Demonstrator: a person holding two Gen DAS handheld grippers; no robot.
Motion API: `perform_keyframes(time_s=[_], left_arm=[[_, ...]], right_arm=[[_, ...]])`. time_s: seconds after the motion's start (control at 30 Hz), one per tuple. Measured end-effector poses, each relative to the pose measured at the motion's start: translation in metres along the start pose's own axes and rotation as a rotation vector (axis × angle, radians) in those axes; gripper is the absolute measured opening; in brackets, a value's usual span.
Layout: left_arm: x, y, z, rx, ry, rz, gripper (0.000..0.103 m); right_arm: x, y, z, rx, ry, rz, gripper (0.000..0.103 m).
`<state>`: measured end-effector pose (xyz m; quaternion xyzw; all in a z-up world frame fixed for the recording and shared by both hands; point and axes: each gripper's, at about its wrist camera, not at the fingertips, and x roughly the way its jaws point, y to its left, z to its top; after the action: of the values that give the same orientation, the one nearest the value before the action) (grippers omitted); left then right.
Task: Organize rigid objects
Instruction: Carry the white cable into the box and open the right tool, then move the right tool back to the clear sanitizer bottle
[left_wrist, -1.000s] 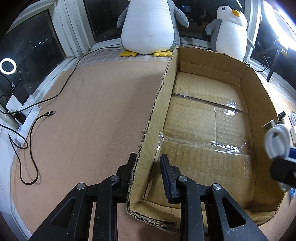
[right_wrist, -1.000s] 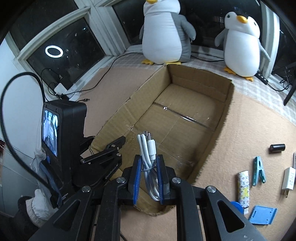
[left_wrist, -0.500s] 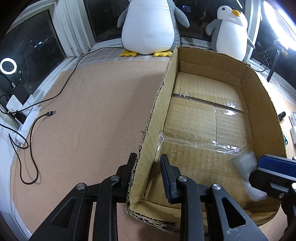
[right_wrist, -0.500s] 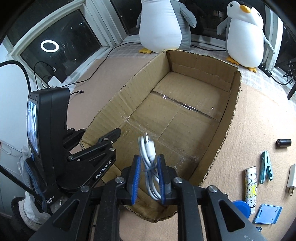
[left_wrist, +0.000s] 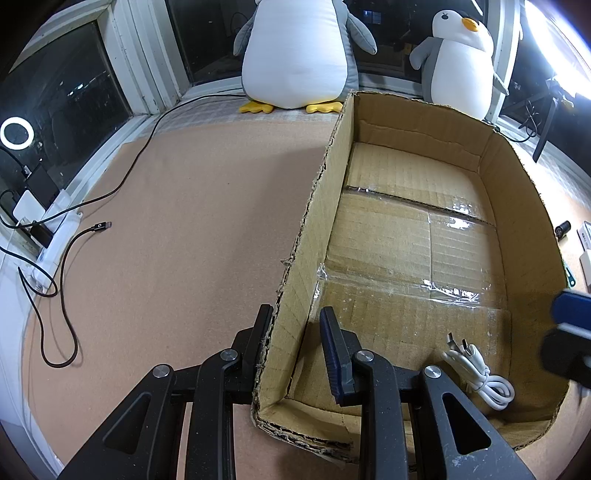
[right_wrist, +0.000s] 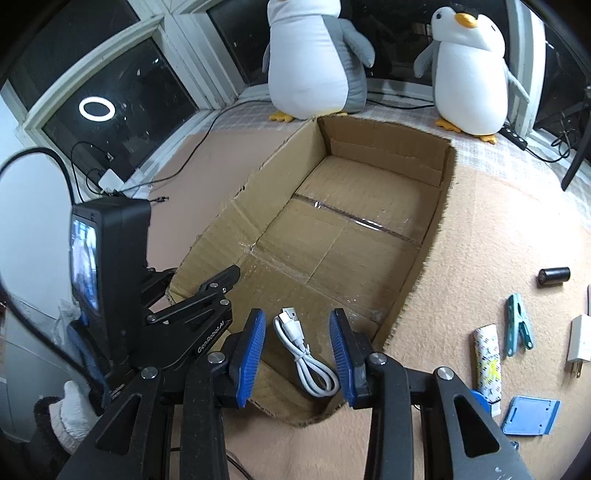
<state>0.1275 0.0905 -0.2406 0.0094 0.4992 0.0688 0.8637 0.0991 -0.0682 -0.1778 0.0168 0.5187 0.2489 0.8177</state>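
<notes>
I am holding my right gripper wide open over the white cable, which is lying loose between its fingers on the floor of the cardboard box. My left gripper is straddling the near wall, apparently not pinching it. Withdrawing carelessly could snag that wall and drag the box. The items to my right are partly cropped.

Coiled white USB cable: no longer clamped between the right gripper's blue pads; now lies loose on the floor of the open brown cardboard box, near corner. Right gripper: jaws now spread wide above it.
</notes>
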Motion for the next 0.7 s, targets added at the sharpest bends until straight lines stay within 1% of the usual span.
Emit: perform_keyframes(time_s=[0.27,0.47,0.7], left_arm=[[0.000,0.000,0.000,0.001,0.000,0.000,0.028],[0.000,0.000,0.000,0.002,0.000,0.001,0.028],[0.000,-0.001,0.000,0.006,0.001,0.004,0.028]], right_arm=[[-0.041,-0.025,-0.014,0.064,-0.060,0.000,0.033],[-0.071,-0.062,-0.039,0.124,-0.073,-0.060,0.033],[-0.091,-0.124,-0.080,0.252,-0.042,-0.151,0.033]])
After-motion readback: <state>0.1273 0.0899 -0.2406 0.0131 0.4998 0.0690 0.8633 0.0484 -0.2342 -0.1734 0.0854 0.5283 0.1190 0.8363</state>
